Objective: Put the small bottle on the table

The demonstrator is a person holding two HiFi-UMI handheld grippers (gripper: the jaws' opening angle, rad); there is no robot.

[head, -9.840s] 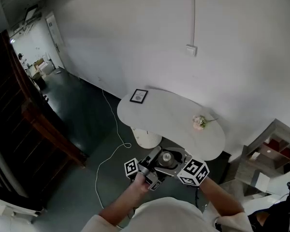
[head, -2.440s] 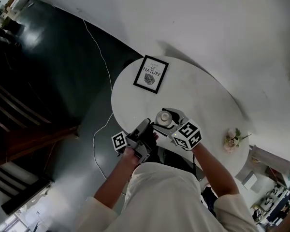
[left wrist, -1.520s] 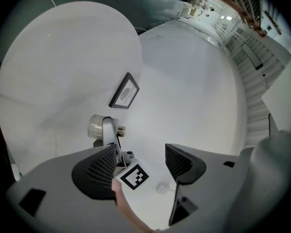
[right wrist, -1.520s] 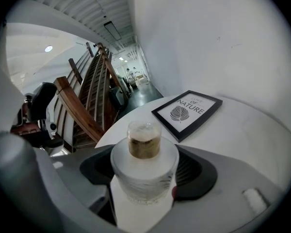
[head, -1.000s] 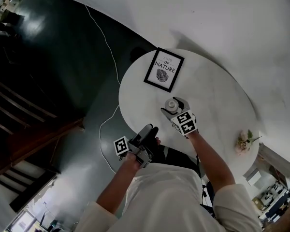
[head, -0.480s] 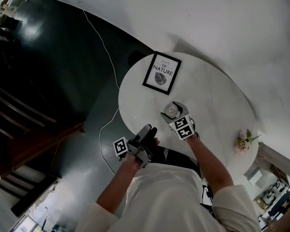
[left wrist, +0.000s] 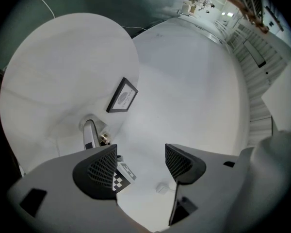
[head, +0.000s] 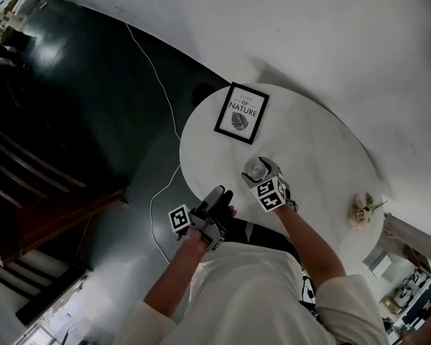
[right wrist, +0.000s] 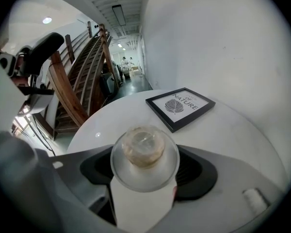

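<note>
A small clear bottle (right wrist: 144, 152) with a pale label and a round cap is held between the jaws of my right gripper (right wrist: 144, 170), cap towards the camera. In the head view, my right gripper (head: 258, 169) holds this bottle (head: 256, 169) over the near middle of the round white table (head: 312, 139). Whether its base touches the tabletop I cannot tell. My left gripper (head: 219, 195) hangs off the table's near edge. In its own view the left gripper (left wrist: 136, 161) is open with nothing between its pads.
A black-framed leaf print (head: 242, 112) lies flat on the table's far left, also in the right gripper view (right wrist: 180, 106). A small flower sprig (head: 360, 210) lies at the right end. A white cable (head: 161, 99) runs over the dark floor. A wooden staircase (right wrist: 82, 67) stands beyond.
My right gripper has turned a little with the bottle still in it, staying over the same part of the table. The left gripper has not moved.
</note>
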